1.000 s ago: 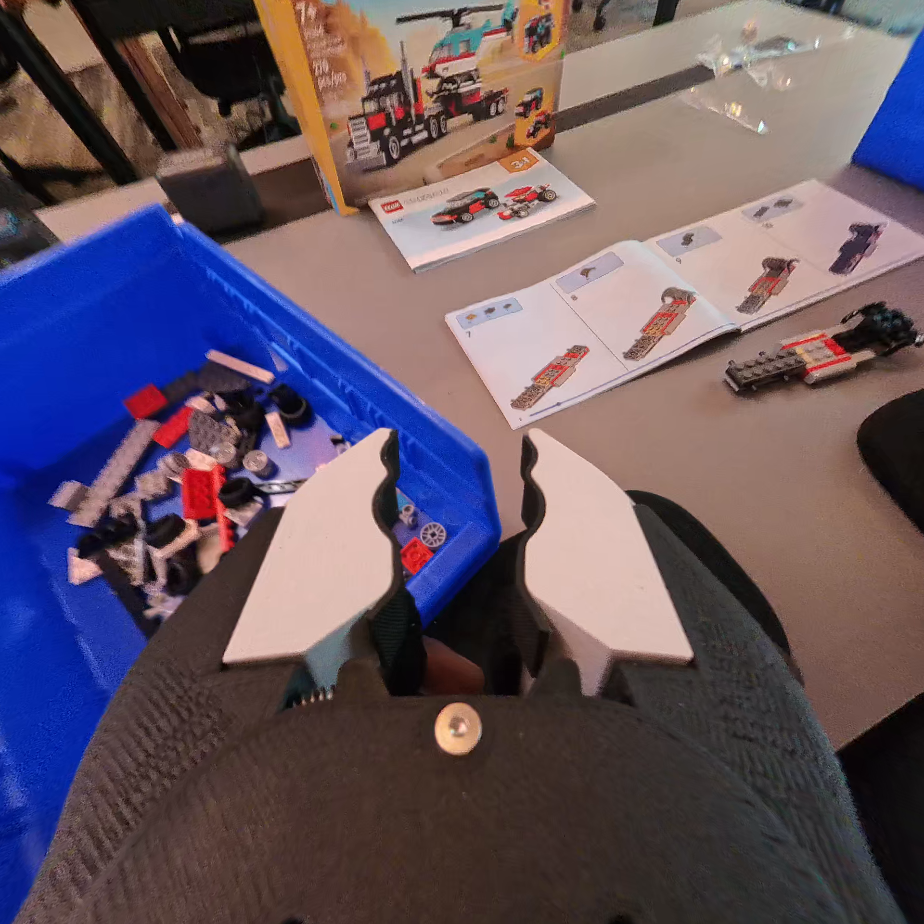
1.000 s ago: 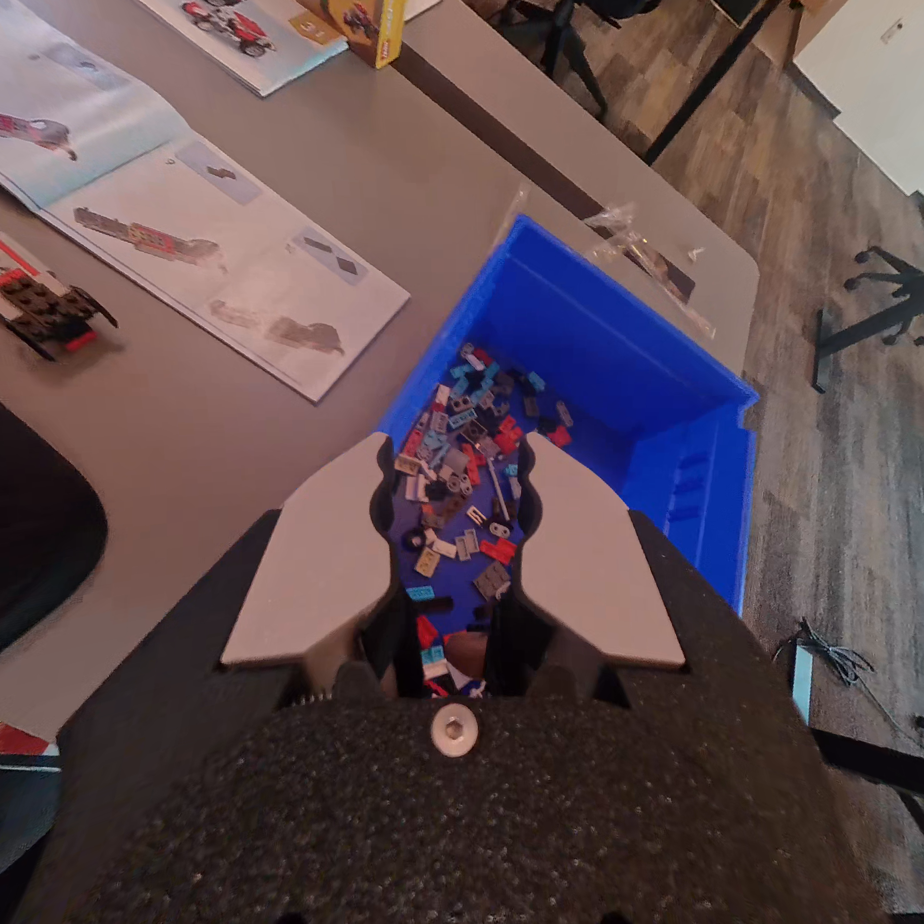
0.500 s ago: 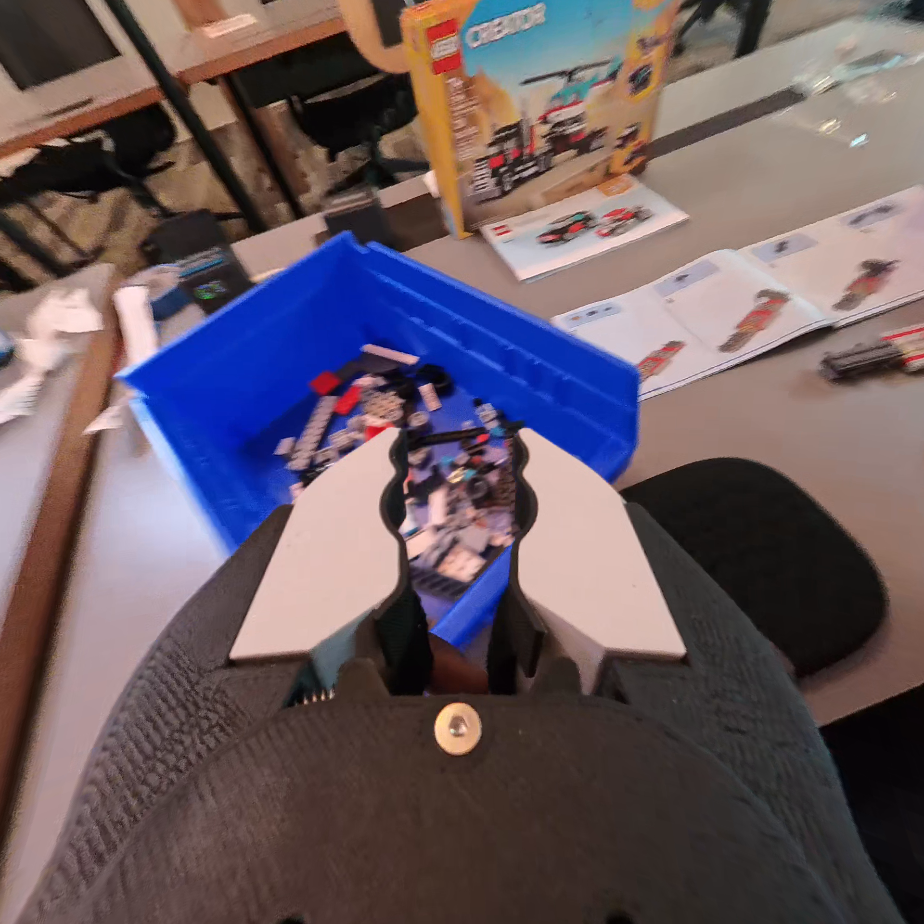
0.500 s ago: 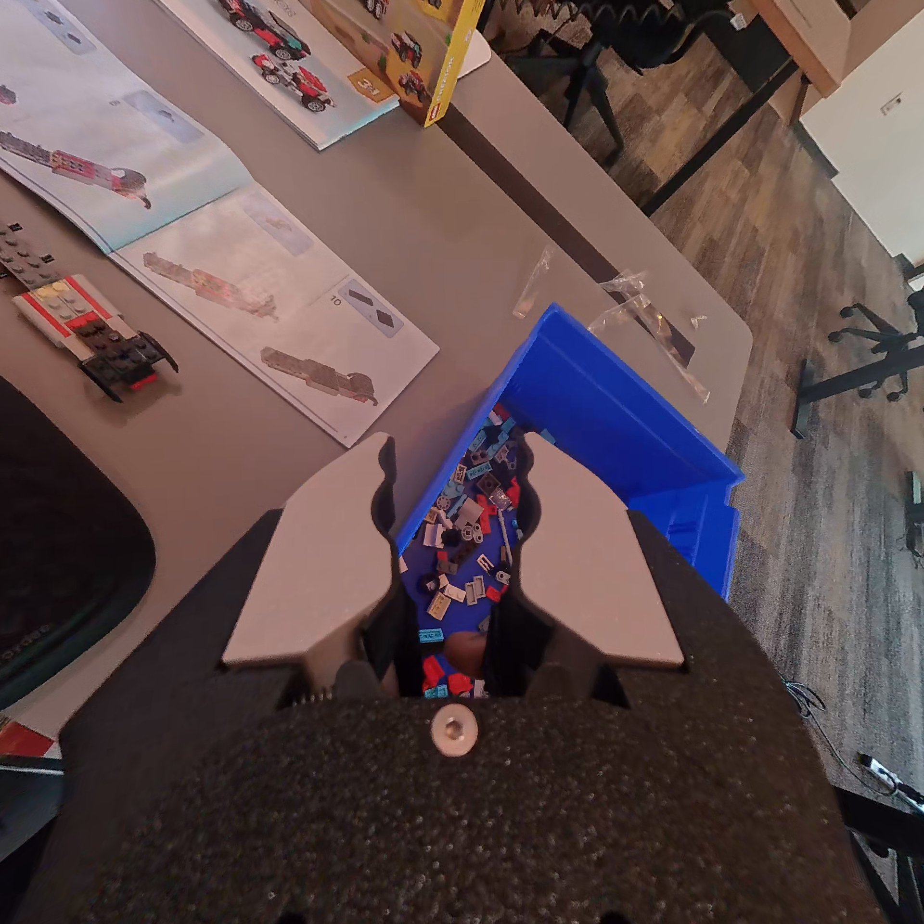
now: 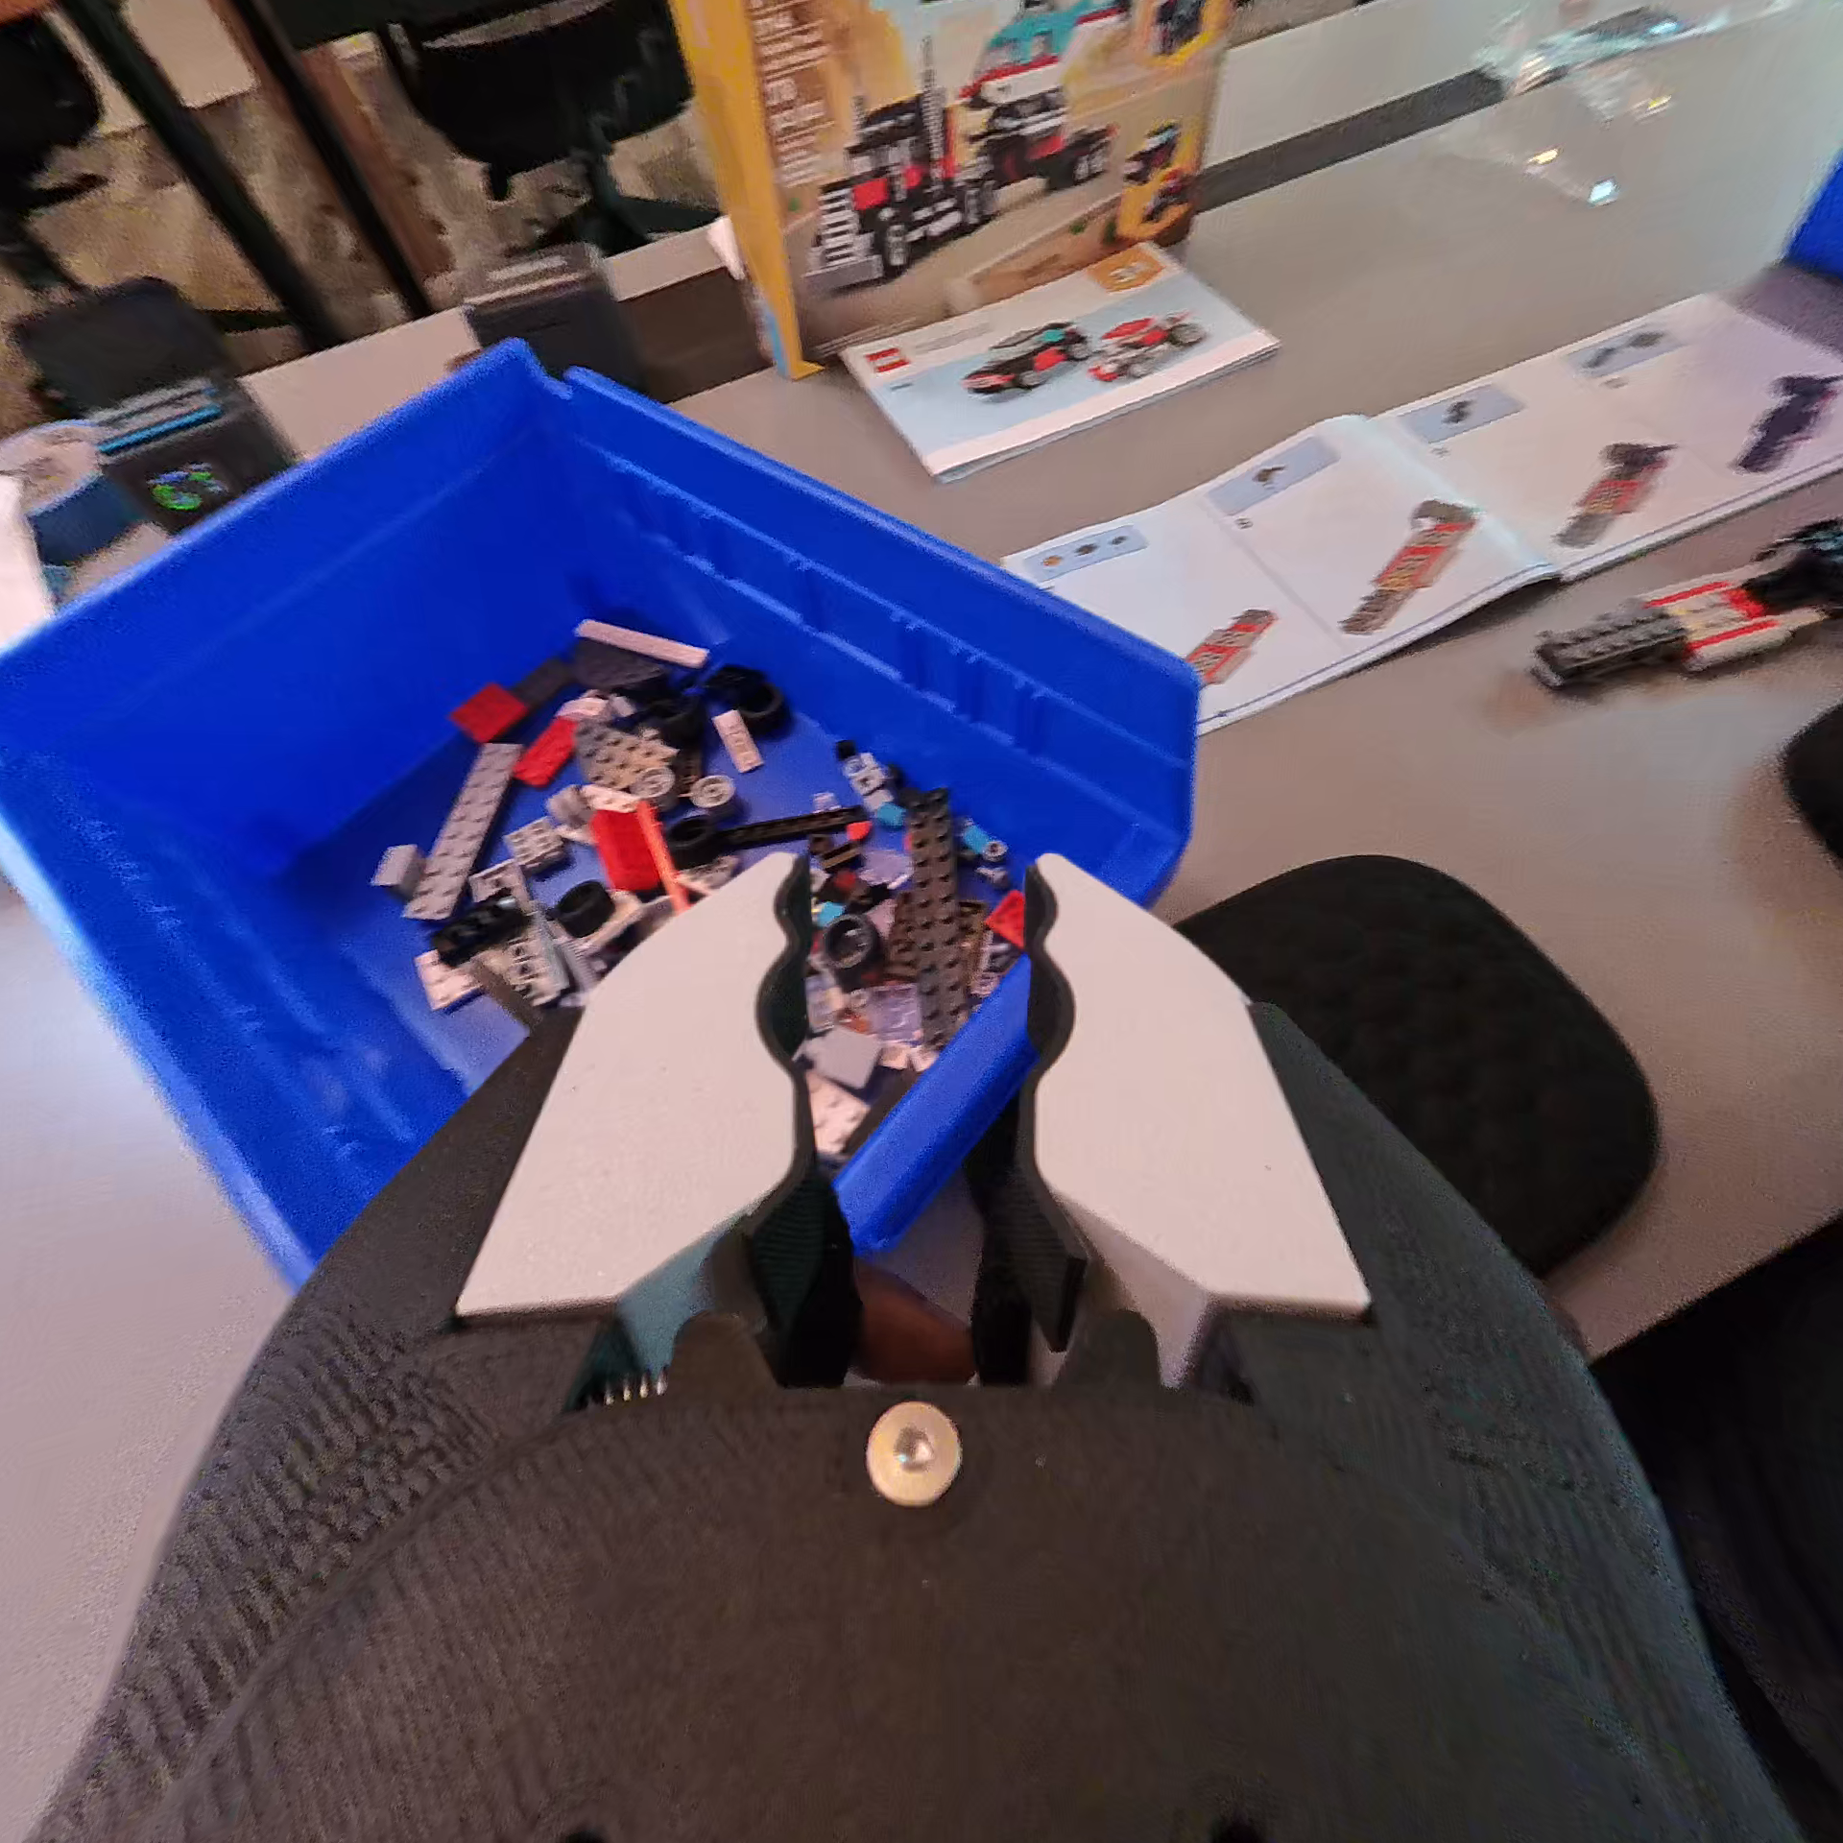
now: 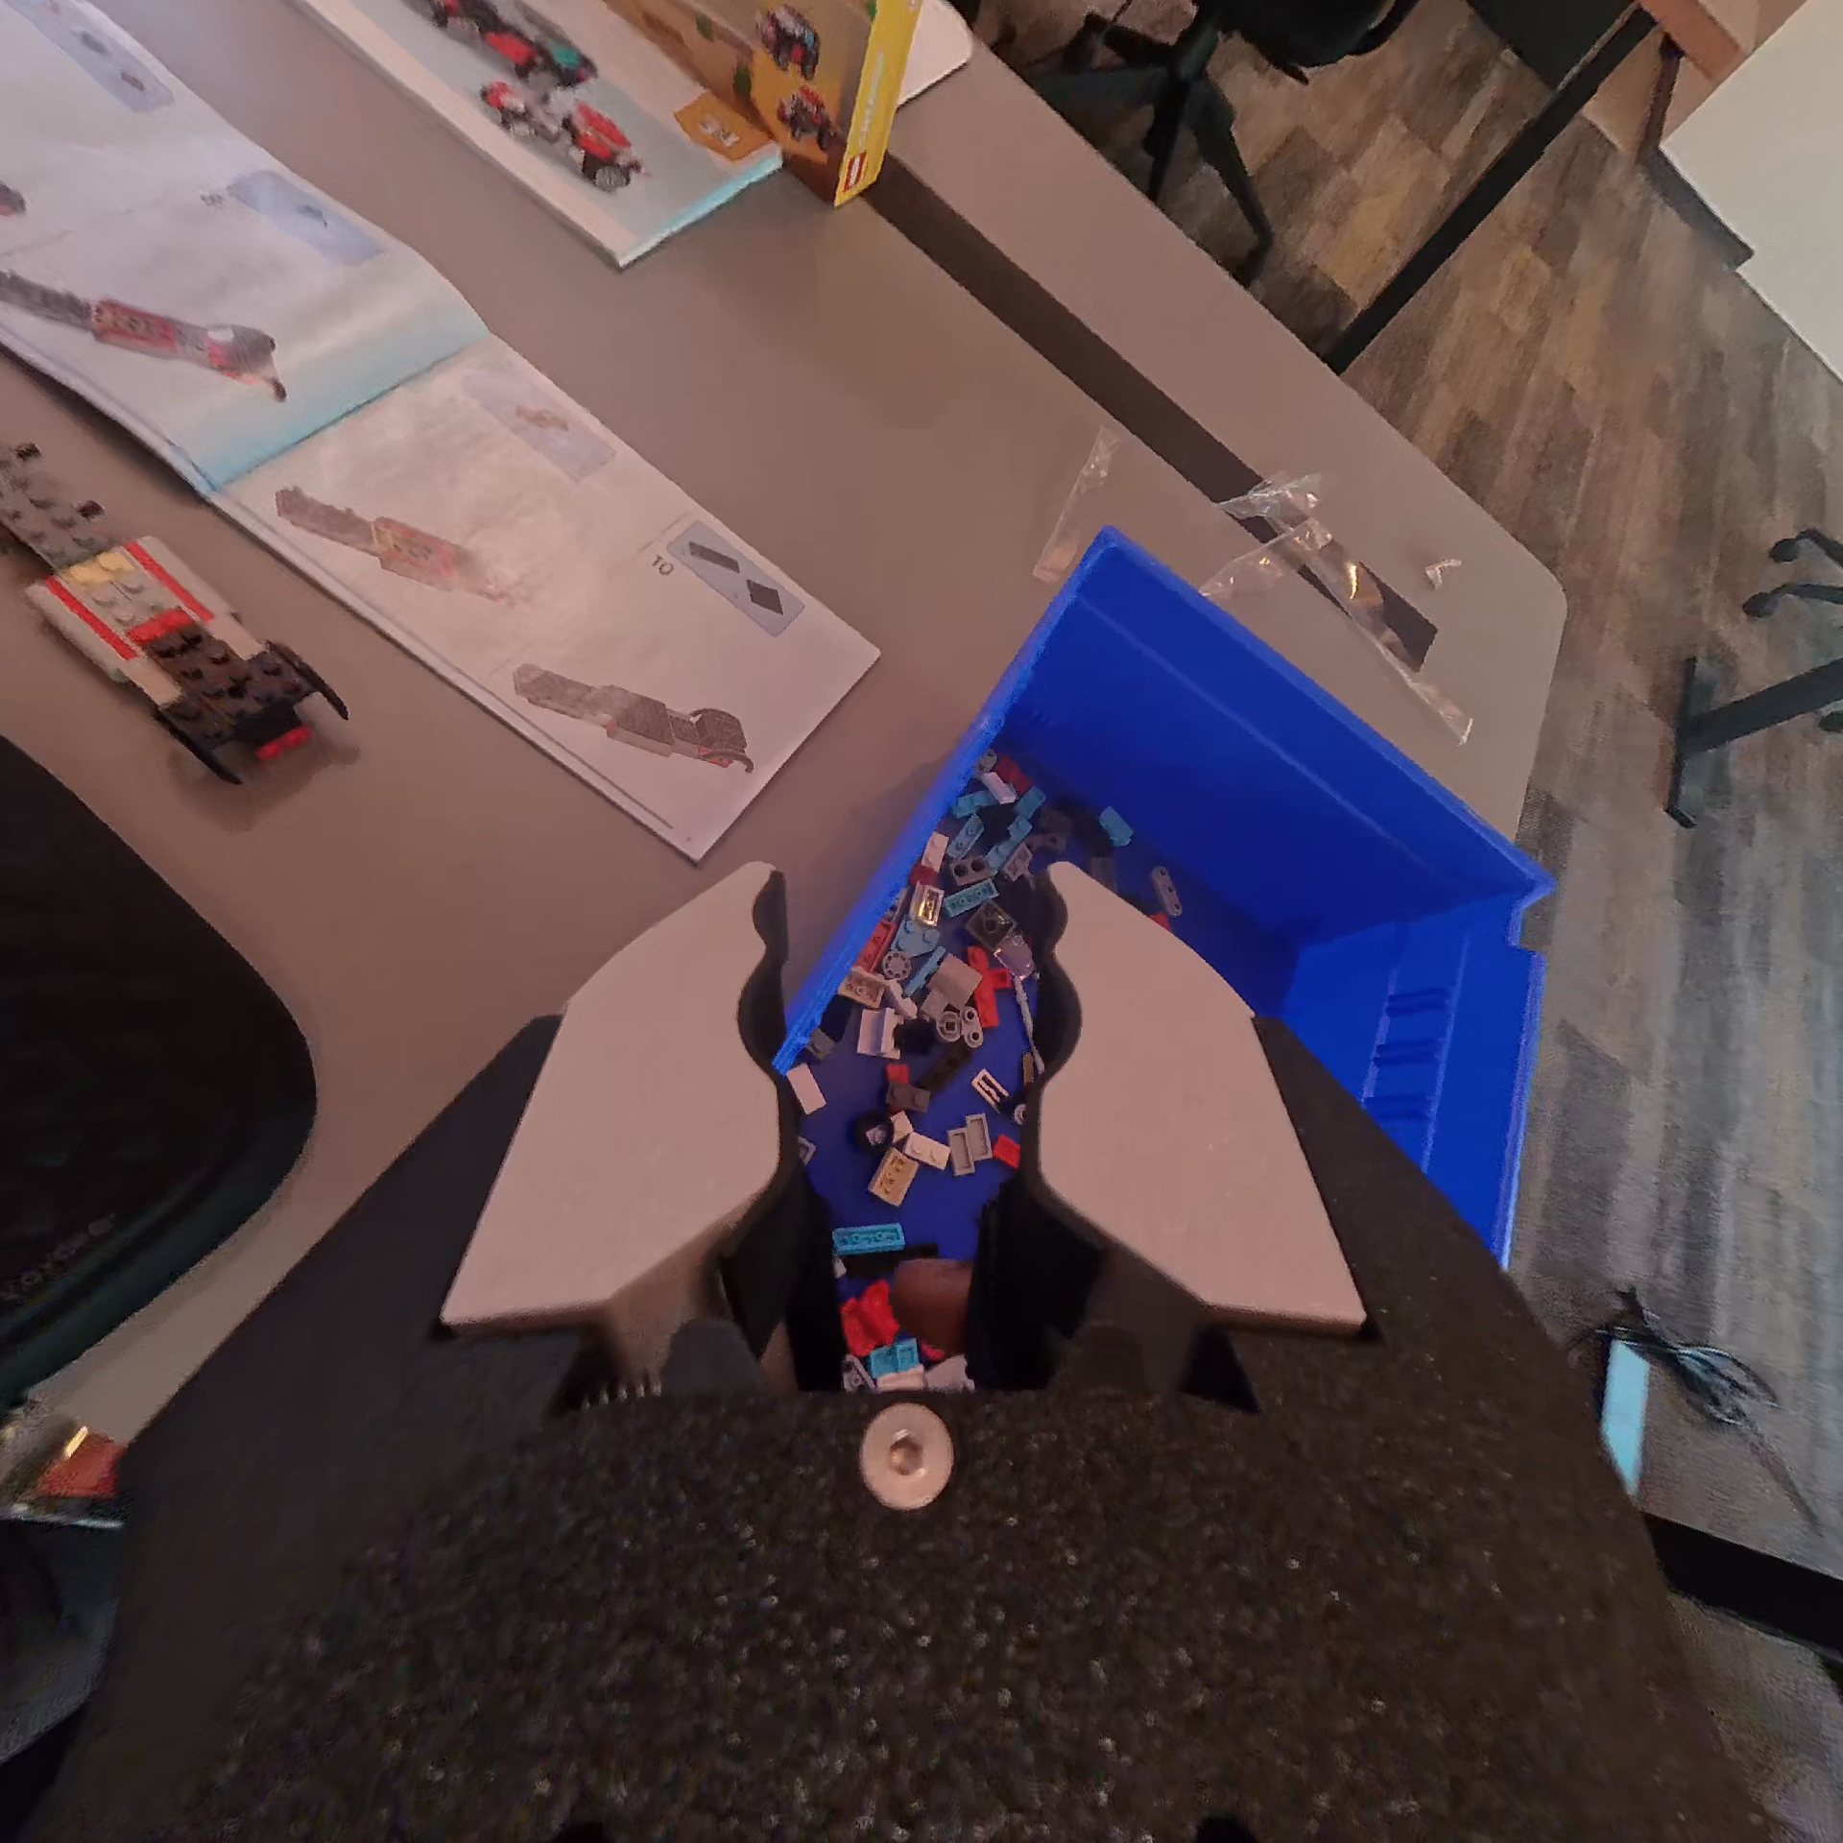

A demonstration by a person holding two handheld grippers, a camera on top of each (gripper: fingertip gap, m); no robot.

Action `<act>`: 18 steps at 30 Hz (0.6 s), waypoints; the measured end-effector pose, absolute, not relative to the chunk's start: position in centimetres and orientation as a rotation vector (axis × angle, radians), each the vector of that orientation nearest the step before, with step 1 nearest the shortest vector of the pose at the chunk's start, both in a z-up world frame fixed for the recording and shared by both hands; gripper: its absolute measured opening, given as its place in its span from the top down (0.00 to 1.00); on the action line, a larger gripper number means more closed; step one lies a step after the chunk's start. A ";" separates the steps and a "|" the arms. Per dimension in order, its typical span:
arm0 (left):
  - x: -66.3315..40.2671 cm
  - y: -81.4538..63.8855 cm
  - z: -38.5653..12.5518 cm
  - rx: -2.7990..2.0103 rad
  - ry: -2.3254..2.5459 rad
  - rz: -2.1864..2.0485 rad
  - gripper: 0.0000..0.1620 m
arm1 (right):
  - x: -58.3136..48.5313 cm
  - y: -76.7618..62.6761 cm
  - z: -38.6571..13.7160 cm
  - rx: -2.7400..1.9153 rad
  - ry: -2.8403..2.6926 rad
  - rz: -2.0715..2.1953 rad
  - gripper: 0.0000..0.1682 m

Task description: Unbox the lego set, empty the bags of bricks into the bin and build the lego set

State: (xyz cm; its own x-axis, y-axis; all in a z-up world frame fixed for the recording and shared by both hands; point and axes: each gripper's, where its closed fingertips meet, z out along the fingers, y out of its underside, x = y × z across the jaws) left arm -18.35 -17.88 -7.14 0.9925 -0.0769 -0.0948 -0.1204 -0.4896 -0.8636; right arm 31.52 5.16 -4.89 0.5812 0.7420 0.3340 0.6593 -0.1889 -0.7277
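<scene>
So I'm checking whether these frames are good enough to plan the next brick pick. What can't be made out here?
- Left wrist view: bricks at the near end of the blue bin are hidden behind the left gripper.
- Left wrist view: the partly built model is blurred and cut off by the right edge.
- Right wrist view: the second blue bin has its near bricks hidden by the right gripper.
- Either view: open instruction booklet too blurred for step detail.

The right hand-held gripper [image 6: 913, 883] hangs open over a blue bin [image 6: 1296, 798] full of little bricks [image 6: 947, 997]. An open booklet [image 6: 449, 519] and a half-built model [image 6: 170, 648] lie on the tabletop [image 6: 848, 419].
</scene>
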 end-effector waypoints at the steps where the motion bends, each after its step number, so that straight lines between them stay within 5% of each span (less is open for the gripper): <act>1: -17.8 -17.8 -7.5 -2.083 0.147 0.015 0.75 | 31.8 5.4 -4.7 -1.909 -1.089 0.141 0.71; 10: -8.4 -21.9 -11.5 -1.919 0.866 -0.322 0.65 | 33.4 7.3 -6.1 -1.891 -0.850 0.500 0.31; 18: -9.0 -22.1 -15.4 -2.057 0.842 -0.456 0.65 | 33.2 8.3 -7.8 -1.947 -0.830 0.497 0.28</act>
State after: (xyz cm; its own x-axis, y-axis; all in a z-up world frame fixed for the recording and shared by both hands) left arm -8.99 -22.10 -15.44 0.7078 -0.7063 0.0149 -0.3986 -0.4167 -0.8170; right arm 33.21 8.25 -7.84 0.6898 0.7240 -0.0062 0.3476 -0.3387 -0.8743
